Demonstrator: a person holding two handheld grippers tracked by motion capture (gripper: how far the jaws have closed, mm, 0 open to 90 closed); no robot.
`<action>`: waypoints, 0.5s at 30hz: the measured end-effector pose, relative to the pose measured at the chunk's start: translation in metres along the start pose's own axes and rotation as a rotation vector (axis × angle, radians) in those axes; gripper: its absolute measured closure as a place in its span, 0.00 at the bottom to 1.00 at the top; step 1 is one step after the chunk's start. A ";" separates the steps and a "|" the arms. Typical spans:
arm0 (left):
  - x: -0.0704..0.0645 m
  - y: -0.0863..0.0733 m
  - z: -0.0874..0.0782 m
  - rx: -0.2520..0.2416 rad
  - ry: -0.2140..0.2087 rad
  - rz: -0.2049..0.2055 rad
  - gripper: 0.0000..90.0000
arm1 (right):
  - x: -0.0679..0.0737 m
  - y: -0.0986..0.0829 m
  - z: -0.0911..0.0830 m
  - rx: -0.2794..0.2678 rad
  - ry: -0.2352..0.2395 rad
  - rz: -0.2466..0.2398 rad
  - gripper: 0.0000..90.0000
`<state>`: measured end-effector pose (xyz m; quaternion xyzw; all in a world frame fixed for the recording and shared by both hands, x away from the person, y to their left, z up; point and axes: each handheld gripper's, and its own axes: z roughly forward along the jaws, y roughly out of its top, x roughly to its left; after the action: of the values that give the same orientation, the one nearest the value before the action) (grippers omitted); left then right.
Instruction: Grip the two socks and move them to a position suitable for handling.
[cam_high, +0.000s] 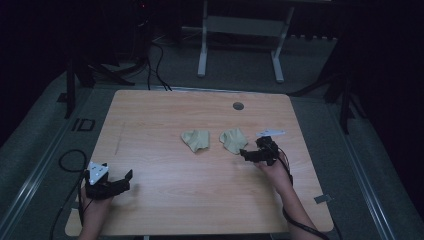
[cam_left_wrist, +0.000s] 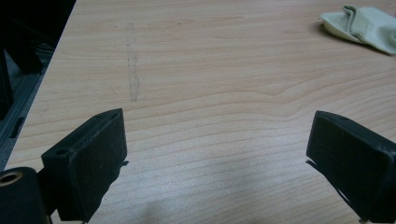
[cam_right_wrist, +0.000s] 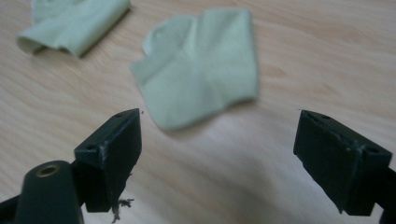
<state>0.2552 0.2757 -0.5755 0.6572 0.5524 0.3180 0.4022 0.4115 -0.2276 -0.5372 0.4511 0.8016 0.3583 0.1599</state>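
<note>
Two pale green socks (cam_high: 196, 139) (cam_high: 233, 139) lie crumpled side by side, apart, on the table.

Dim high view, dark surroundings, blurred right gripper view

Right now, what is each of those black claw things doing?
Left gripper: open, holding nothing, over bare wooden table.
Right gripper: open, empty, facing the nearer pale green folded sock.

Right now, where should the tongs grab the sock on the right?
Probably the near corner of the right sock, coming from the person's side, where the open right tongs already point. The sock lies flat and folded on the table, so a thin edge is easier to pinch than the middle. The other sock lies apart, out of the way.
</note>
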 end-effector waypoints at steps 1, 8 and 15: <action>0.000 0.000 0.000 0.001 0.000 0.001 0.06 | 0.002 0.004 0.003 0.001 -0.004 -0.007 0.20; 0.000 -0.001 -0.001 0.001 -0.008 -0.001 0.05 | 0.013 0.027 0.022 0.005 0.006 -0.035 0.25; 0.000 -0.001 -0.001 0.001 -0.011 0.000 0.06 | 0.022 0.047 0.043 0.021 0.001 -0.045 0.26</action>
<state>0.2543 0.2763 -0.5757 0.6594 0.5502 0.3140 0.4048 0.4530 -0.1745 -0.5320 0.4347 0.8153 0.3463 0.1627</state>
